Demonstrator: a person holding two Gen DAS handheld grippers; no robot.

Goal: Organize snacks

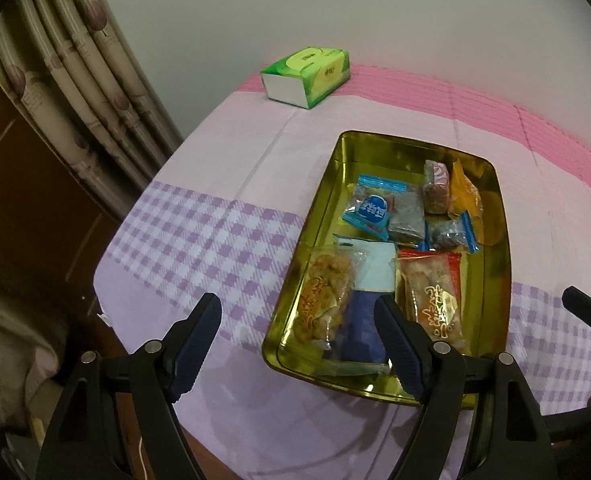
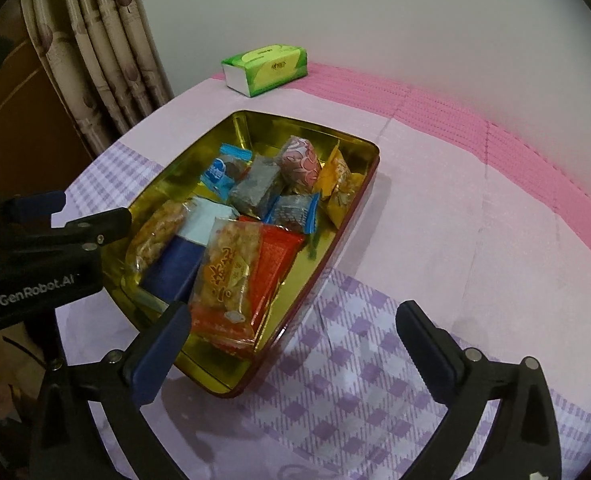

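A gold tin tray point(image 1: 359, 160) point(image 2: 251, 128) lies on the checked cloth and holds several wrapped snacks. Among them are a red-orange pack point(image 1: 435, 300) point(image 2: 231, 276), a clear pack of fried snack point(image 1: 327, 296), a blue-and-white pack point(image 2: 187, 248), a pink roll point(image 2: 299, 160) and a yellow pack point(image 1: 463, 192). My left gripper point(image 1: 297, 312) hangs open over the tray's near left corner, nothing between its pads. My right gripper point(image 2: 293, 320) stands wide open above the tray's near right corner, its pads bare. The left gripper point(image 2: 83, 208) also shows at the left edge of the right wrist view.
A green tissue box point(image 1: 305, 76) point(image 2: 265, 68) stands at the far edge of the table by the wall. A curtain point(image 1: 75, 80) hangs beyond the table's left edge. Pink and lilac cloth point(image 2: 455, 220) lies bare right of the tray.
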